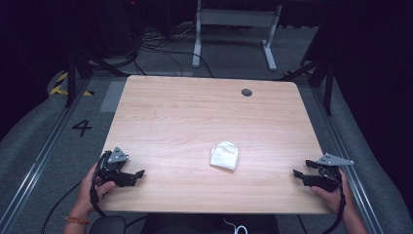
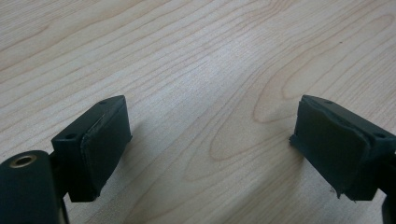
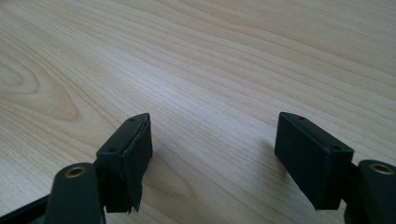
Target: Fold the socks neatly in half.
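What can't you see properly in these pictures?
- White cloth: high view, too small to tell what it is or what lies folded under it.
- Dark round spot on the table: high view, too small to tell hole from cap.
- Person's arms: cut off by the bottom edge of the high view.
- Far room: too dark in the high view.

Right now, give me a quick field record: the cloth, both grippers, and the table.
object: white folded cloth, lying near the table's middle front, touched by nothing
left gripper: open, jaws wide apart over bare wood, near the front left edge
right gripper: open, jaws wide apart over bare wood, near the front right edge
table: light wood, a small dark round hole near its far edge
contact: none
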Demonstrator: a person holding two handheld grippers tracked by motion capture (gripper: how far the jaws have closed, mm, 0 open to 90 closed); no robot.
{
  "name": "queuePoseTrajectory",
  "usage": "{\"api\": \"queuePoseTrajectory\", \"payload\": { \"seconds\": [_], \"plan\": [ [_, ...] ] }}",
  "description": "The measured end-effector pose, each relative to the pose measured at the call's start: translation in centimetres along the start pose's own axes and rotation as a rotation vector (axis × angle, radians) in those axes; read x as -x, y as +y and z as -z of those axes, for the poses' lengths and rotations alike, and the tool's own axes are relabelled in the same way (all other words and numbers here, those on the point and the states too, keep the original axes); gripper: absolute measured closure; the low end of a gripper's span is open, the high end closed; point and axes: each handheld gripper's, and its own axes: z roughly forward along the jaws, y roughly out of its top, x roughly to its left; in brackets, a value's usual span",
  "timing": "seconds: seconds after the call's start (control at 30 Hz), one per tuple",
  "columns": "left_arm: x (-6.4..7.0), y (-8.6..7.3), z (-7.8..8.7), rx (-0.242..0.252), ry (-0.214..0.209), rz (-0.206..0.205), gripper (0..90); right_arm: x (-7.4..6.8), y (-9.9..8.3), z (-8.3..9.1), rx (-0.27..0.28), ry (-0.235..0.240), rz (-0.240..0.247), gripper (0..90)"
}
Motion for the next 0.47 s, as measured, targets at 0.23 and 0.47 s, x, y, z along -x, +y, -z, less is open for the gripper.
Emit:
{"api": "queuePoseTrajectory", "payload": {
  "seconds": [0.23, 0.47],
  "plan": [
    [0.00, 0.02, 0.02, -0.003, 0.003, 0.001, 11.2, -0.01, 0.00, 0.00, 0.000, -0.001, -0.001, 27.9],
    [0.00, 0.04, -0.02, -0.004, 0.005, 0.002, 10.6, -0.02, 0.00, 0.00, -0.001, -0.006, -0.002, 27.2]
  ]
}}
